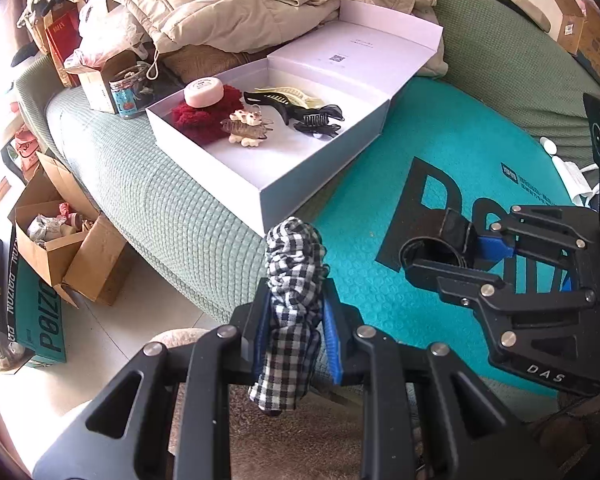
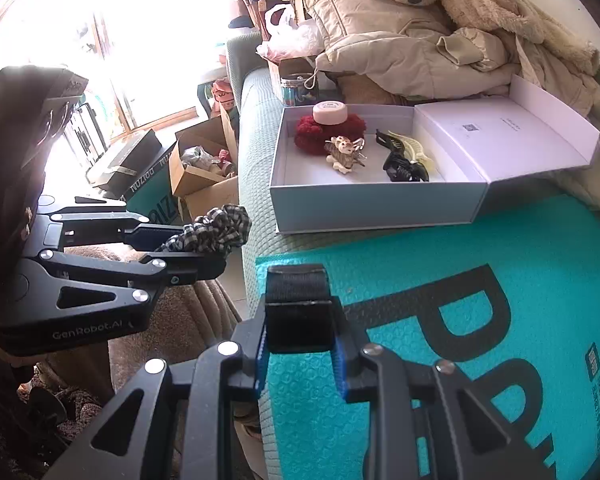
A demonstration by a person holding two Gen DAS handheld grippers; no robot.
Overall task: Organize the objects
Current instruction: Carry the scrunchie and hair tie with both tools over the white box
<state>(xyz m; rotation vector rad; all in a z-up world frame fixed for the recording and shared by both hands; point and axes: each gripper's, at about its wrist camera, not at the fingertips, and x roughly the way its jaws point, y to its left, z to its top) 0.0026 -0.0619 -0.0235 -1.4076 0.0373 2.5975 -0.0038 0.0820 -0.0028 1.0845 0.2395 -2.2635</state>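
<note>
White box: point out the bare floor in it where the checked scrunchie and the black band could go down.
The white box has bare floor along its near wall, in front of the red scrunchie and the black hair claw clip. The far side is crowded: cream jar on the red scrunchie, patterned clip, cream clip.

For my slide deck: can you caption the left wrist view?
Left hand-held gripper shut on a checked scrunchie, near a white box of hair accessories on a green sofa.

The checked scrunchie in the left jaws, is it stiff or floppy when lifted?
Probably floppy: the checked scrunchie bunches and droops below the left gripper. Likely light, soft fabric, so unlikely to slip or break.
</note>
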